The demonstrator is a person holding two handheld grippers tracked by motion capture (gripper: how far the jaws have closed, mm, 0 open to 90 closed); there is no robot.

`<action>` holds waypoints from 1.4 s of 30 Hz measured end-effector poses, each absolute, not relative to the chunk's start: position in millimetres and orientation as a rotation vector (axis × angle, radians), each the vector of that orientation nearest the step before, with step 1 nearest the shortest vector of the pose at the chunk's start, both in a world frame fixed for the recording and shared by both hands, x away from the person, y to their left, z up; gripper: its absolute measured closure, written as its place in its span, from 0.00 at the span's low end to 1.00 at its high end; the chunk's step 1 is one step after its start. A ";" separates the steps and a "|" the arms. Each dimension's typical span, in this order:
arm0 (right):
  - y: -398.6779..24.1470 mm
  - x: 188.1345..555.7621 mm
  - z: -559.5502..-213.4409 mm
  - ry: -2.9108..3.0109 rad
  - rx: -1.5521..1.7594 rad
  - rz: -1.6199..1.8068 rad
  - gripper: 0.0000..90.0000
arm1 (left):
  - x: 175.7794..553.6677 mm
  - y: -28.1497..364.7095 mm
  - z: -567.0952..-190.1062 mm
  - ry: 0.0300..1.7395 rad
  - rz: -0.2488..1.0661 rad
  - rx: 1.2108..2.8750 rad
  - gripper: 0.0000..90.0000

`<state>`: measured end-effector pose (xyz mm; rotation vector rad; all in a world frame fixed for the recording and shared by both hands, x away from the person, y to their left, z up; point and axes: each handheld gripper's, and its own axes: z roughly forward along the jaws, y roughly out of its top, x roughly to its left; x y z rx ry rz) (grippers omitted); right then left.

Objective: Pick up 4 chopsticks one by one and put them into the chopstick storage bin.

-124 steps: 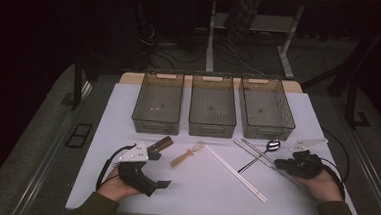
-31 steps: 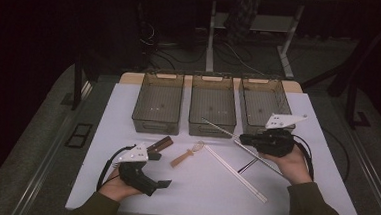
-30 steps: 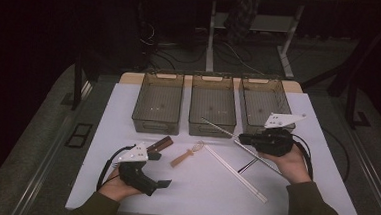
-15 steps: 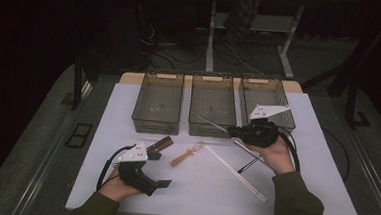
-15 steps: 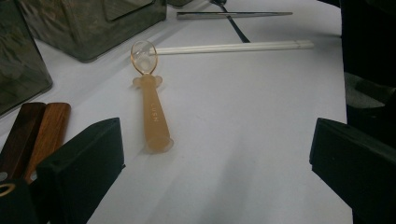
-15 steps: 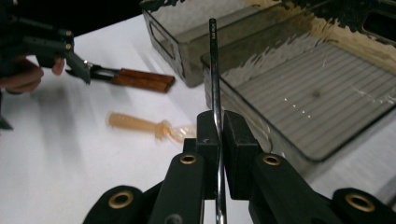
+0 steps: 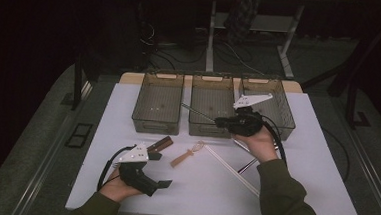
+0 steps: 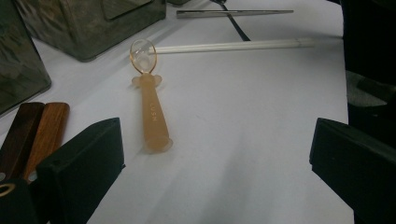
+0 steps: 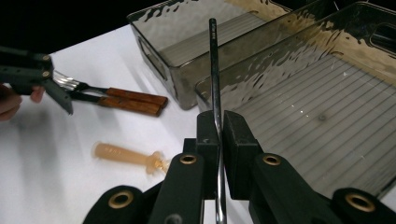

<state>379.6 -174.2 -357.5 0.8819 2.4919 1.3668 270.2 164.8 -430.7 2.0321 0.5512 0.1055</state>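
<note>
Right tongs [image 9: 217,133] clamp tight on a thin metal rod [image 9: 214,60], holding it over the middle tray [image 7: 212,105] at the table's far edge. Left tongs [image 8: 215,163] gape wide near the front edge.

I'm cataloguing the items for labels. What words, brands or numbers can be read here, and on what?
Raised letters run along the handle of the orange spoon, but they are too faint and blurred to read.
No text shows on the bins, the metal rod, the wooden handles or the white table.
</note>
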 end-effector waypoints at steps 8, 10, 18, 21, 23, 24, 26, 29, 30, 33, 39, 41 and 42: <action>-158.1 393.4 -353.1 2.475 0.913 1.363 0.95 | 270.1 165.4 -430.4 0.553 0.106 2.031 0.02; -154.0 396.4 -352.4 2.474 0.914 1.359 0.95 | 270.1 165.0 -430.7 0.551 0.104 2.034 0.02; -136.1 406.5 -351.9 2.495 0.914 1.325 0.95 | 269.9 164.8 -430.3 0.546 0.100 2.032 0.02; -130.0 410.9 -352.0 2.496 0.930 1.327 0.95 | 269.6 165.1 -430.0 0.545 0.100 2.028 0.02; -126.0 414.5 -351.6 2.496 0.933 1.328 0.95 | 269.7 165.3 -429.8 0.545 0.101 2.027 0.02; -123.9 416.4 -351.2 2.496 0.933 1.328 0.95 | 269.6 165.3 -429.9 0.544 0.100 2.027 0.02; -119.5 420.1 -349.6 2.494 0.942 1.324 0.95 | 269.8 165.3 -429.9 0.543 0.097 2.026 0.02; -111.5 425.7 -346.7 2.492 0.945 1.316 0.95 | 269.7 165.3 -429.7 0.538 0.095 2.028 0.02; -108.5 427.7 -346.0 2.492 0.945 1.314 0.95 | 269.6 165.2 -429.5 0.535 0.095 2.029 0.02; -99.1 433.7 -344.7 2.496 0.942 1.295 0.95 | 269.5 165.1 -429.4 0.533 0.094 2.026 0.02; -81.4 447.3 -346.6 2.496 0.963 1.260 0.95 | 269.5 165.2 -429.2 0.531 0.090 2.024 0.02; -75.7 452.4 -348.6 2.493 0.977 1.242 0.95 | 269.2 165.0 -429.2 0.530 0.086 2.019 0.02; -73.2 455.2 -350.0 2.495 0.979 1.241 0.95 | 269.3 165.0 -429.2 0.530 0.085 2.018 0.02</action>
